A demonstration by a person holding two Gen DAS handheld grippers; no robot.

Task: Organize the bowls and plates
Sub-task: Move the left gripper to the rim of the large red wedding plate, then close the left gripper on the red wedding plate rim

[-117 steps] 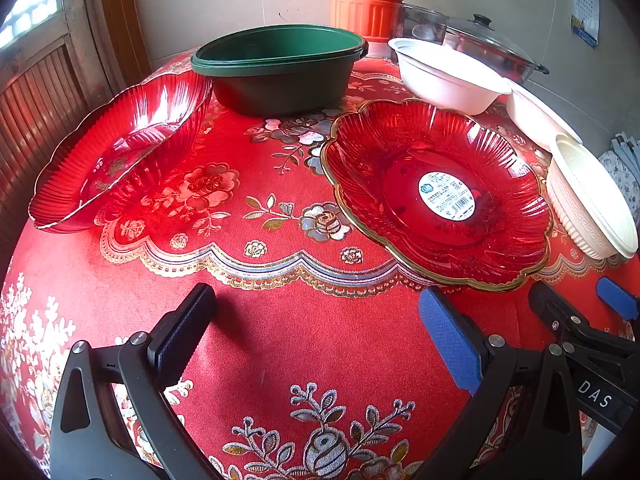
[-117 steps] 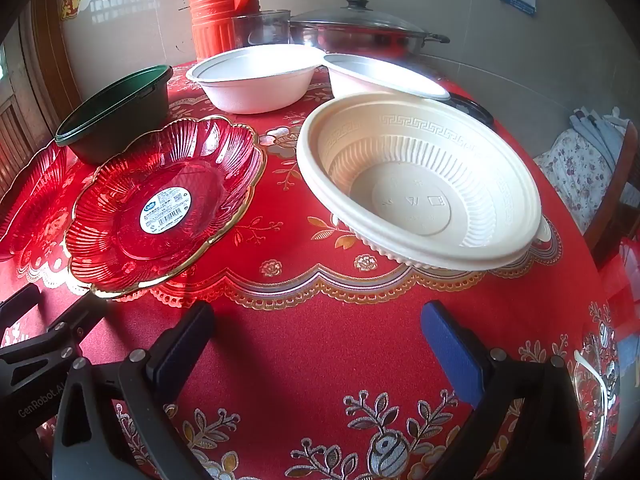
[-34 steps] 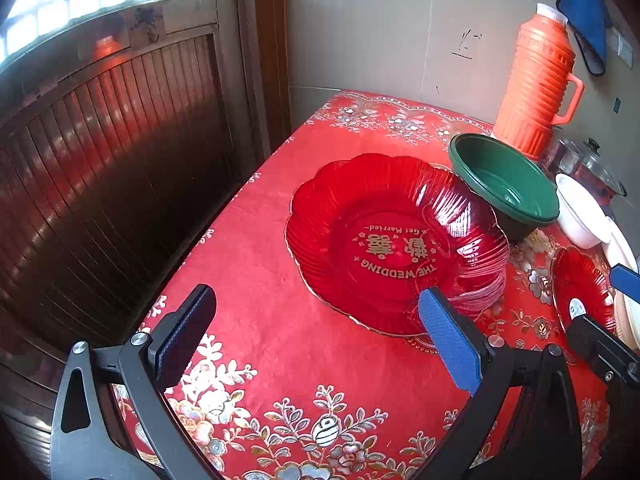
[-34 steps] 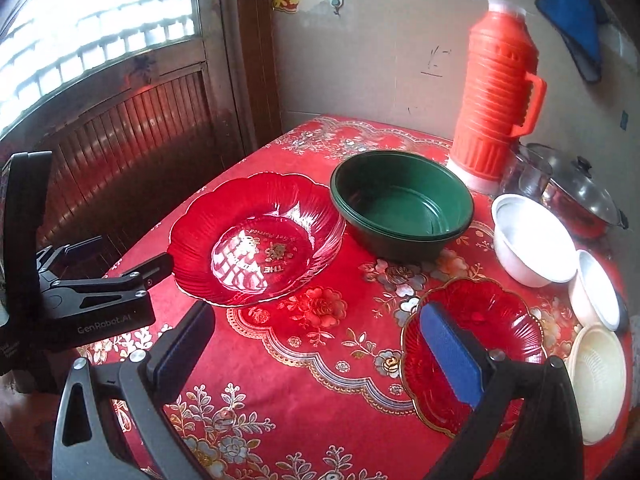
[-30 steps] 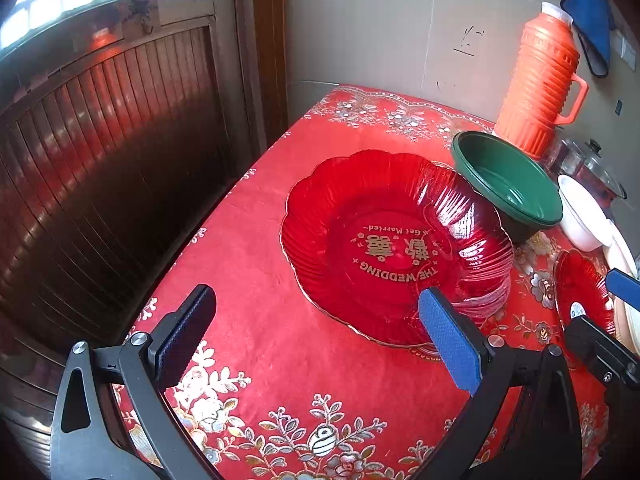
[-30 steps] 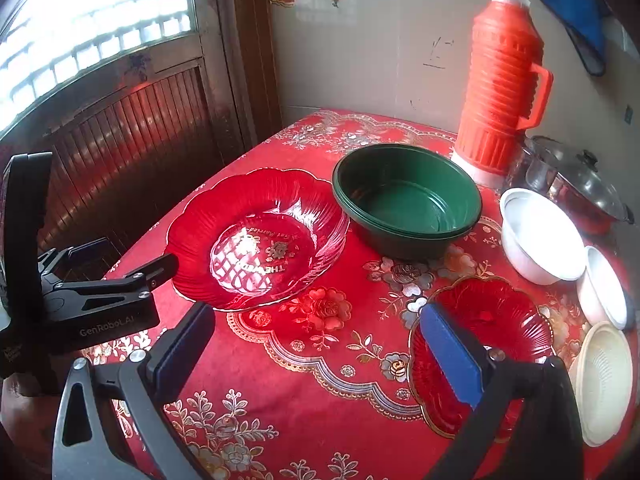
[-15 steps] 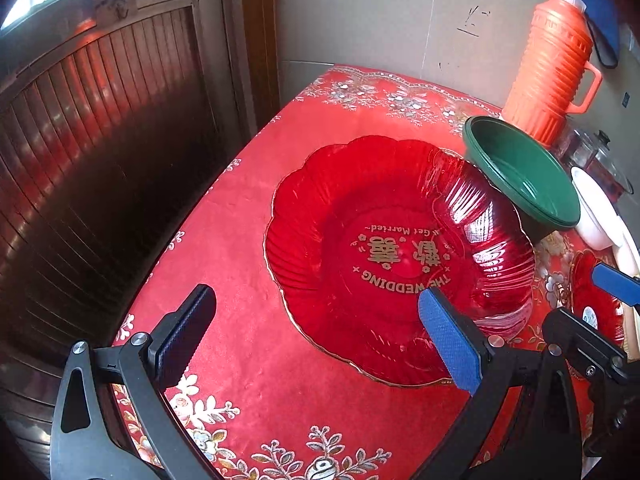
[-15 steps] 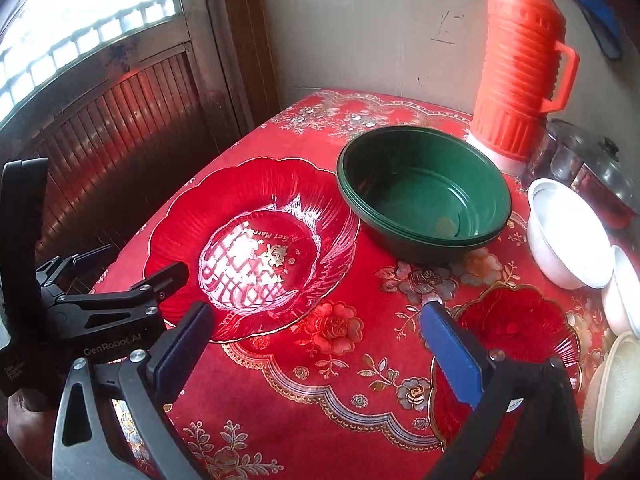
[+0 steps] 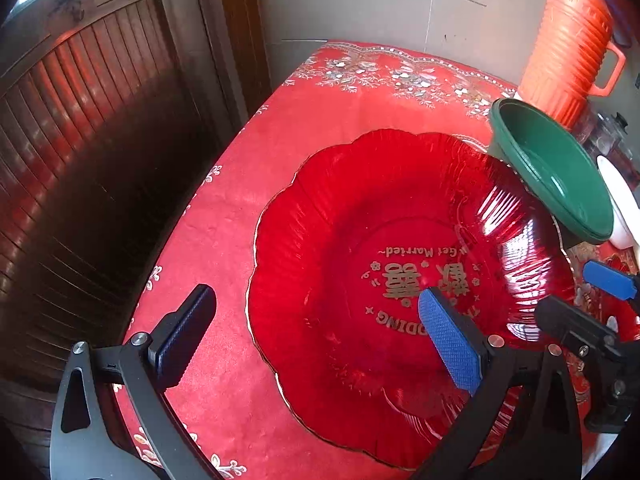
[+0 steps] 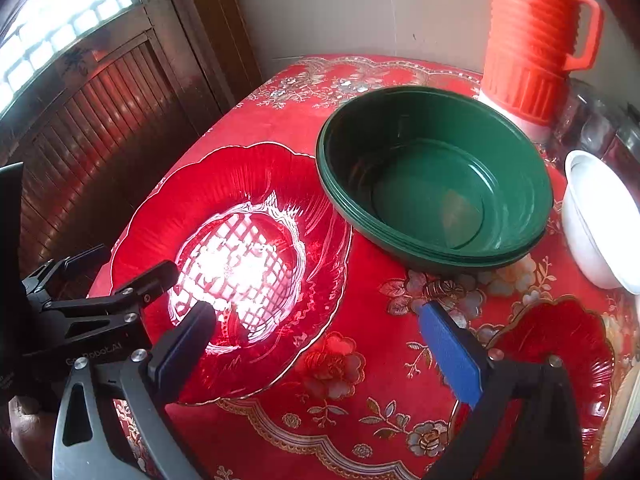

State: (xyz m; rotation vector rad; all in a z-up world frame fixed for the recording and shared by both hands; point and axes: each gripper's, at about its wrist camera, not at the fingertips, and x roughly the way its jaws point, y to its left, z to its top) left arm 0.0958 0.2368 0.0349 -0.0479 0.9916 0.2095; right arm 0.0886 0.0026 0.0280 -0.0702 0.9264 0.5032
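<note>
The worktop (image 9: 352,92) wears a red cloth with floral and gold scallop patterns. Largest on it is the big red plate (image 9: 360,240), a translucent, scalloped, ribbed dish with a thin gold rim and gold lettering in its centre; it lies flat near the worktop's left edge, roughly round with no clear long axis, and in the left wrist view its lettering reads upside down. Bright window light glares in its middle in the right wrist view.

Just right of it and farther back stands the green bowl (image 10: 436,184), deep, glossy, upright, mouth up, its rim overhanging the plate's far right edge. Behind that stands an orange ribbed flask (image 10: 536,36), upright. A white bowl (image 10: 600,224) sits right of the green one, and a small red plate (image 10: 560,344), scalloped and gold-rimmed, lies flat in the near right.

The left claw (image 9: 316,336) hovers over the big plate's near left rim, fingers wide apart, holding nothing. The right claw (image 10: 320,344) is likewise spread and empty above the cloth between the two red plates.
</note>
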